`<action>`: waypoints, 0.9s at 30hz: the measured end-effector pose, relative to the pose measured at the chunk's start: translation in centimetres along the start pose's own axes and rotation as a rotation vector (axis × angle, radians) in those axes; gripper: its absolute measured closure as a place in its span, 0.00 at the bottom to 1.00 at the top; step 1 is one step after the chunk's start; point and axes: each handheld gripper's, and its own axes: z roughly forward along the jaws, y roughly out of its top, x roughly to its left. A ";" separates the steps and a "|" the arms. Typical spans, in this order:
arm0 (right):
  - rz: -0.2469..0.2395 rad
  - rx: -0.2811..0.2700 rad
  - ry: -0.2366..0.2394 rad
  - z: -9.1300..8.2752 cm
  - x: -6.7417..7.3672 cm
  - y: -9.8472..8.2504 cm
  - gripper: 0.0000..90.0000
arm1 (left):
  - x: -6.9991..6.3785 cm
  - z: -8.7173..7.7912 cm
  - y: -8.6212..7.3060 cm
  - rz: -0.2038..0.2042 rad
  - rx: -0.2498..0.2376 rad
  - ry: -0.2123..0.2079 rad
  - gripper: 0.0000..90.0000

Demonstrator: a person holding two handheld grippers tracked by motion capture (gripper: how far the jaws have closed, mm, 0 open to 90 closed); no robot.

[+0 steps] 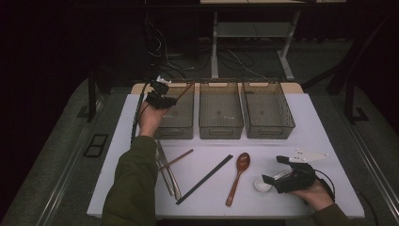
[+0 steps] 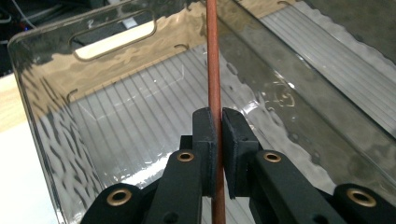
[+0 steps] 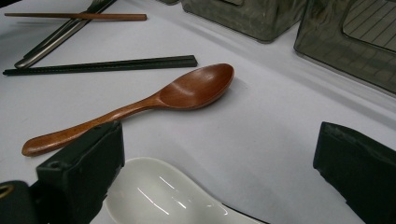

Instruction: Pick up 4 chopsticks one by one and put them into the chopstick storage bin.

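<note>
Nearest to the person, at about 5 o'clock on the white table, the right gripper rests low with its jaws wide apart. A white spoon lies between them, and the pads do not press on it. I judge this hand is prepared to take the spoon but waits while the other hand works.

At 6 o'clock, a wooden spoon lies with its bowl away from the person. To its left, toward 7 o'clock, a black chopstick lies diagonal, then a metal utensil and a second brown chopstick that crosses it. They lie loose, so I think they are not yet sorted.

Farther, from 11 to 1 o'clock, three clear bins stand side by side: the left bin, the middle bin and the right bin.

At 11 o'clock, the left gripper hangs over the left bin with its jaws clamped on a brown chopstick. The stick stands between the pads, near its lower part, and points to the far wall of the bin. The grip is tight and central so the thin stick cannot slip or turn. The stick is over the bin, not resting inside it, so releasing it into the bin seems the step in hand.
</note>
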 end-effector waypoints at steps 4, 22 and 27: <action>0.000 0.002 0.000 0.0 0.0 0.0 0.02 | 0.2 0.4 -0.1 -0.019 0.009 0.010 0.93; 0.000 0.000 0.000 0.0 0.0 0.0 0.02 | 0.3 0.2 -0.4 -0.026 0.026 0.006 0.76; -0.001 0.001 -0.001 0.0 0.0 0.0 0.02 | -0.2 -1.0 -0.4 -0.016 -0.008 -0.063 0.67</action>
